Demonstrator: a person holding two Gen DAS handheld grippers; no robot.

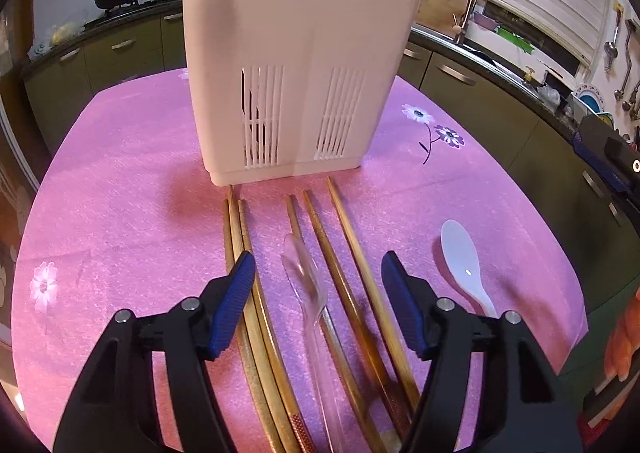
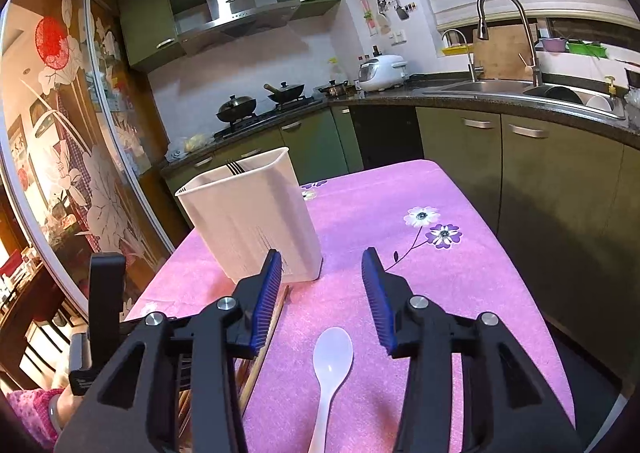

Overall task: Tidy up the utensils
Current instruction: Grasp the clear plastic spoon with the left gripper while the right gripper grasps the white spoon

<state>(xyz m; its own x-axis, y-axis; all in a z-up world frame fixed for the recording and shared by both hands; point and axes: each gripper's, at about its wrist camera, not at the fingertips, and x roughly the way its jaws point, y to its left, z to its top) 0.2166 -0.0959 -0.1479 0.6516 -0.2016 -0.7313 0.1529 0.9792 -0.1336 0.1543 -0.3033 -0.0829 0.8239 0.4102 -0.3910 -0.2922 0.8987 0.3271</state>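
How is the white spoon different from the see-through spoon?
The white spoon is solid and easy to see; the clear spoon is see-through and faint. The white spoon lies alone on the pink cloth; the clear spoon lies among the chopsticks. Both lie flat, bowls pointing toward the white holder.

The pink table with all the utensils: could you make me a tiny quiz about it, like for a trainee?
1. True or false: the white spoon lies between the right claw fingers, untouched.
2. What pokes above the rim of the white holder: A a fork, B a ladle, C chopsticks?
3. Fill in: below the left claw, among the chopsticks, lies a clear ____.

Key: 1 true; 2 A; 3 spoon.
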